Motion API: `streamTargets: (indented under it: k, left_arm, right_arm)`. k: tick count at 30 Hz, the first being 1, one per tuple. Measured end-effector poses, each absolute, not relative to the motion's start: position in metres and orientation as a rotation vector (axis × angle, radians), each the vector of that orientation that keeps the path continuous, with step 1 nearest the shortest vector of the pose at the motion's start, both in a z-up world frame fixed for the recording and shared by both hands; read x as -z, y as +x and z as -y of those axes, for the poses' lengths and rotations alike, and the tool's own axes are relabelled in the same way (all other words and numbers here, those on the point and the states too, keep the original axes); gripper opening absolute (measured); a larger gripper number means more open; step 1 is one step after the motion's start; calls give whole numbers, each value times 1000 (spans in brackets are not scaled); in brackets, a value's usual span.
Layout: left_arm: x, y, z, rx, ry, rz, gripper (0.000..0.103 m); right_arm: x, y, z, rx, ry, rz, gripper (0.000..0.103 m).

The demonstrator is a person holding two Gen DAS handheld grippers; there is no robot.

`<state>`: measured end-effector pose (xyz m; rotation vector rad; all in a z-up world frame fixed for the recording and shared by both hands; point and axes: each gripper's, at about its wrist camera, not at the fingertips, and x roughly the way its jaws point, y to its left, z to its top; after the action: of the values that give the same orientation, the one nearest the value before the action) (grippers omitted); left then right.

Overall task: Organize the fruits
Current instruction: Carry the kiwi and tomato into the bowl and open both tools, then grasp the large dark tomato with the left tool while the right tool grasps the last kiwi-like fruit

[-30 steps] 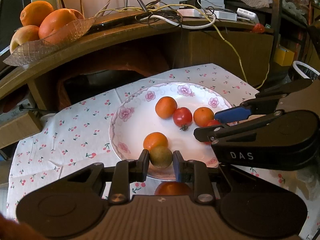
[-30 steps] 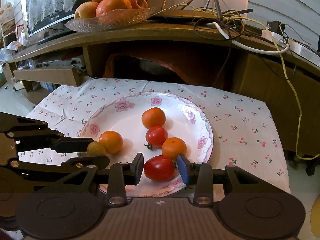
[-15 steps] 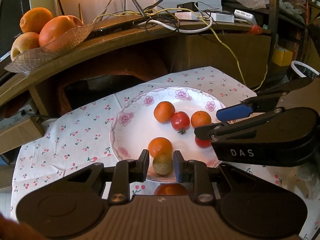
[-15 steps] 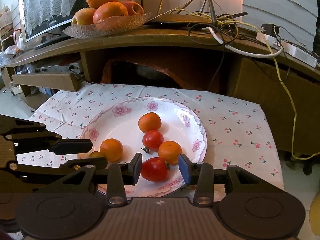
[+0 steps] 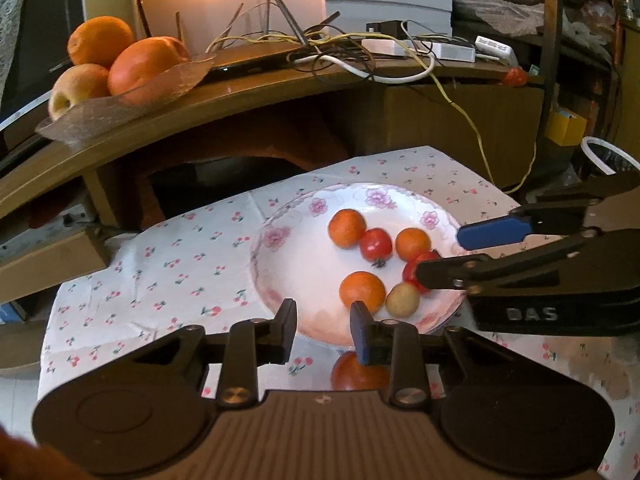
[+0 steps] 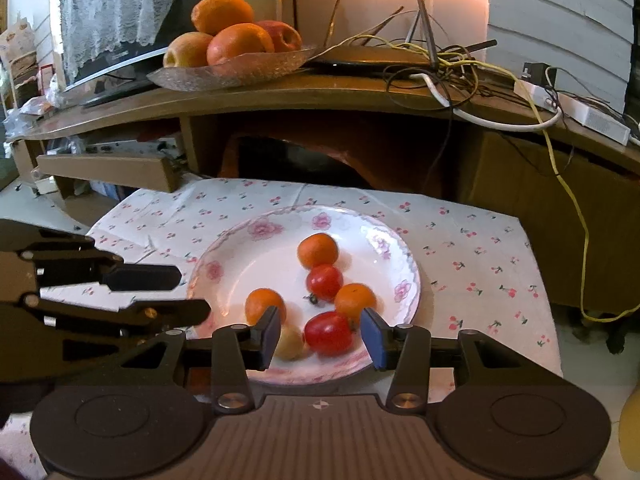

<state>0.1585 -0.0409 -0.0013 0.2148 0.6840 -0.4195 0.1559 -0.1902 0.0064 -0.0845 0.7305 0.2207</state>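
A floral plate (image 6: pixel 404 280) on a cherry-print tablecloth (image 6: pixel 472 248) holds six small fruits. The left gripper (image 5: pixel 323 326), jaws just eased apart and empty, sits at the plate's near rim beside the yellowish fruit (image 5: pixel 402 300). The right gripper (image 6: pixel 320 338) has been widening around the red tomato (image 6: pixel 328 333), pads clear.

text: "DAS" | on: right gripper (image 5: pixel 472 249) body (pale raised letters)

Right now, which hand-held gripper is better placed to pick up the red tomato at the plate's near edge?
Right hand-held gripper: its open pads already flank the red tomato. The left hand-held gripper frames only bare plate.
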Motion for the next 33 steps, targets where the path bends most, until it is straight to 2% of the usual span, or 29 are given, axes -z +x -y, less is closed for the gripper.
streamTargets:
  k: [15,33]
  left_arm:
    - [4,137,5,424,212,-707,36]
    - [5,135,-2,428,210,-712,36]
  right_arm:
    - [-4,115,168,-360,-119,-777,45]
    - [23,116,131,-477,-143,-888,45]
